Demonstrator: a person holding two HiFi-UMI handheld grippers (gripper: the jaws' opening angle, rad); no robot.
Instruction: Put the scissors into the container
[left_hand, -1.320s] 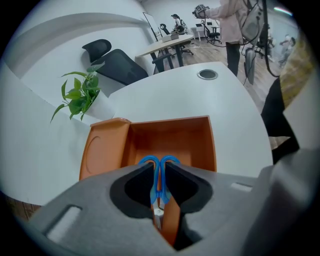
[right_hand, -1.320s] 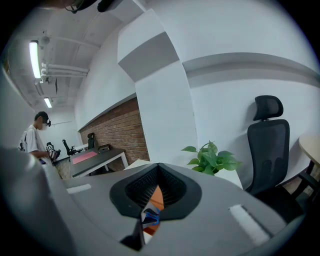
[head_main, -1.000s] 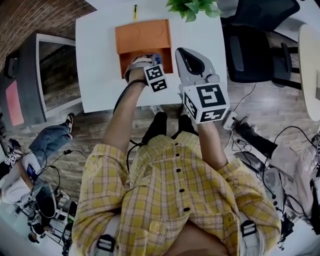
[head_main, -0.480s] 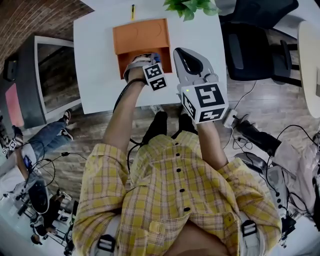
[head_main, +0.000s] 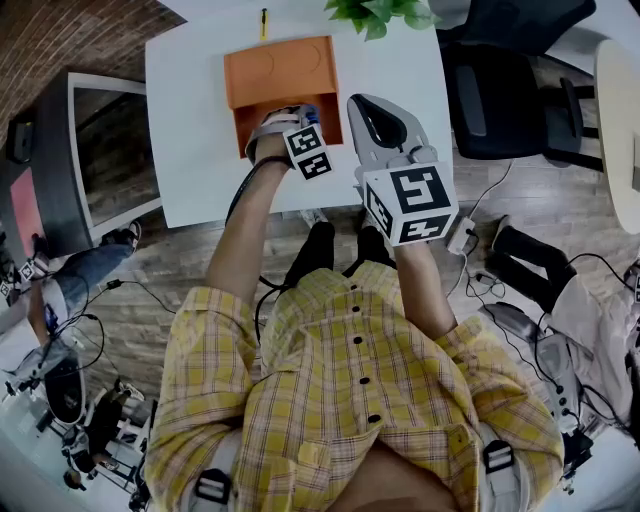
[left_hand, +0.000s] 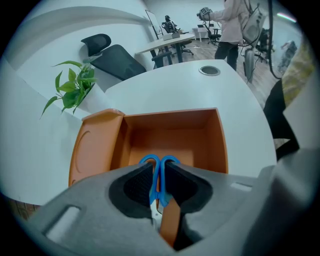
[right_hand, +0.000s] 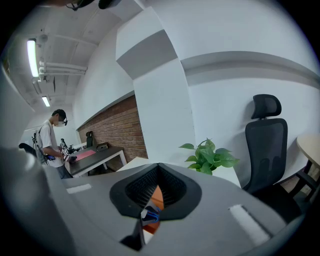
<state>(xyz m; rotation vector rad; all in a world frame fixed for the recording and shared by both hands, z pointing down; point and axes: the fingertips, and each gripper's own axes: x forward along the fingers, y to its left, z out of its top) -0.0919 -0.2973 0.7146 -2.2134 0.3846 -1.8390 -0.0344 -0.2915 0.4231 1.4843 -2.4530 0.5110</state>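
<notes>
The orange container (head_main: 280, 72) lies open on the white table (head_main: 190, 150), its lid flipped away from me. My left gripper (head_main: 300, 118) hovers over the box's near side, shut on the blue-handled scissors (head_main: 313, 110). In the left gripper view the blue handles (left_hand: 159, 172) stick up between the pads of that gripper (left_hand: 159, 182), above the orange box (left_hand: 170, 131). My right gripper (head_main: 362, 102) is just right of the box with its jaws together and nothing in them. Through that gripper (right_hand: 156, 175) only a sliver of orange and blue shows.
A potted plant (head_main: 380, 15) stands at the table's far edge, with a yellow pen (head_main: 264, 20) near it. A black office chair (head_main: 500, 90) is to the right of the table. A round cable hole (left_hand: 209, 70) sits in the tabletop. Cables lie on the floor.
Both grippers stay where they were, the left still gripping the scissors. Only a person at the far left of the floor has shifted.
</notes>
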